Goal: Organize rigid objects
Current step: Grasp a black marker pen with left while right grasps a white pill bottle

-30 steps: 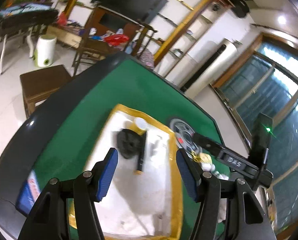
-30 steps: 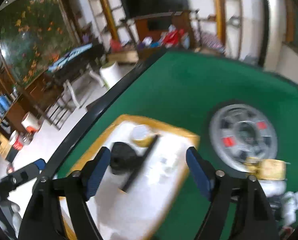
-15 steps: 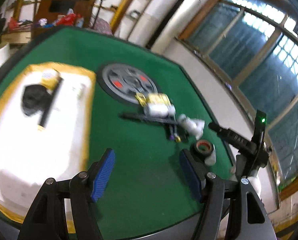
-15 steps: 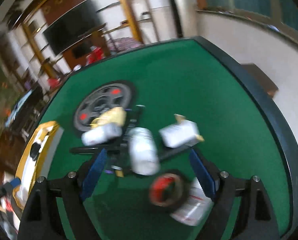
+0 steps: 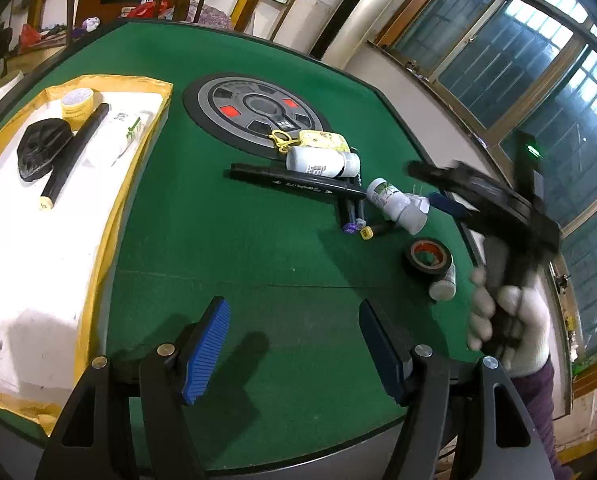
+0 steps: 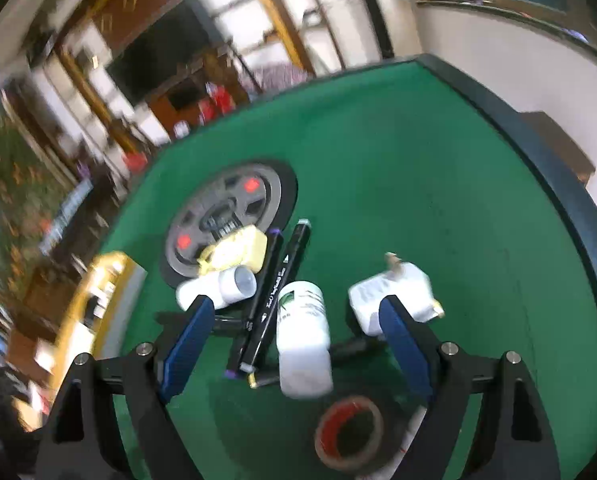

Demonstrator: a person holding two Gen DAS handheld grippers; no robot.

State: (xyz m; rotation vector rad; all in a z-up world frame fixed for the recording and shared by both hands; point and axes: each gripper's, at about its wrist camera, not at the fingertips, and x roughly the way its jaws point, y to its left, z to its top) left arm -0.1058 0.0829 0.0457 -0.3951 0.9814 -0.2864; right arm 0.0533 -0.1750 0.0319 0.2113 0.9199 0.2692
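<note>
A pile of loose items lies on the green table: a leaf-label white bottle, a second white bottle, black markers, a yellow case, a white box and a black tape roll with a red core. My right gripper hangs open over the pile. The leaf-label bottle shows between its blue pads, which stand clear of it. Over bare felt at the near edge, my left gripper is open and holds nothing.
A white tray with a yellow rim at the left holds a black lump, a black stick and a yellow tape roll. A grey round disc sits mid-table. A gloved hand holds the right gripper. The table edge runs close on the right.
Both views have swung away from the tray to the pile at the right. The right gripper has come down closer over the bottles and markers. The left jaws stand slightly wider.
</note>
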